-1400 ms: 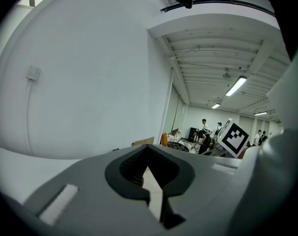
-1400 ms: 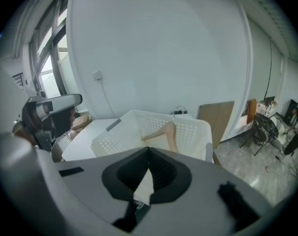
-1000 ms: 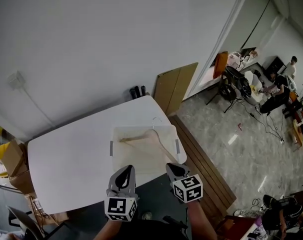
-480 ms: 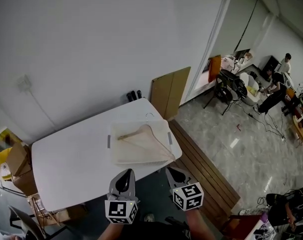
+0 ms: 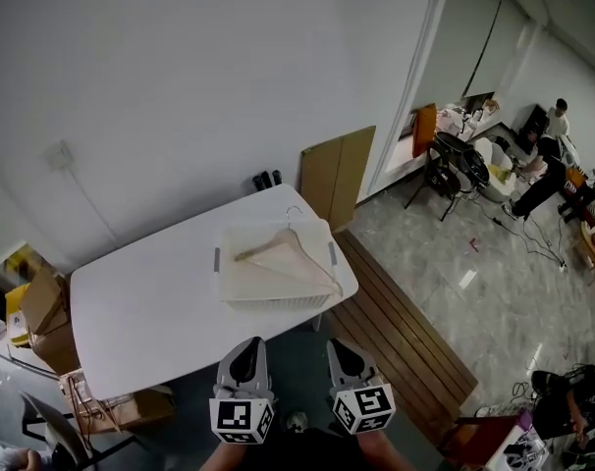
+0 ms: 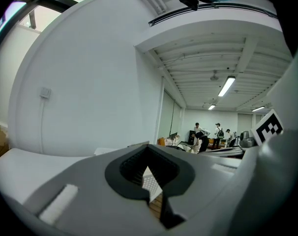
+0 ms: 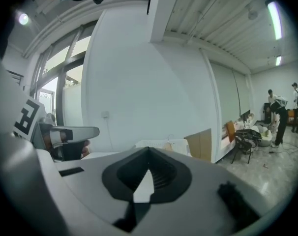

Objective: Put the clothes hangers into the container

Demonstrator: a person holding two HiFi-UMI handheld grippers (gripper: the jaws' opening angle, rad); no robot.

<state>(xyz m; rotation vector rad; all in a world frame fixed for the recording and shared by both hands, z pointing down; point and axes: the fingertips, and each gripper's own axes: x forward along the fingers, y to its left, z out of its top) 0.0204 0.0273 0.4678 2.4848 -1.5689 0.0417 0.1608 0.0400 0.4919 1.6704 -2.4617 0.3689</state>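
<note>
Jaws of our left hand-held gripper (image 5: 246, 359) meet with nothing between them, and our right hand-held gripper (image 5: 343, 357) is likewise closed and empty; we hold both side by side, off the near edge of the white tabletop (image 5: 140, 307). At its right end sits the white container (image 5: 274, 297), with a wooden clothes hanger (image 5: 278, 250) lying across it

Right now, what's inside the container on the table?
One wooden hanger lies in the container, hook toward the far rim. Nothing else shows inside; whatever sits directly under the hanger is hidden.
</note>
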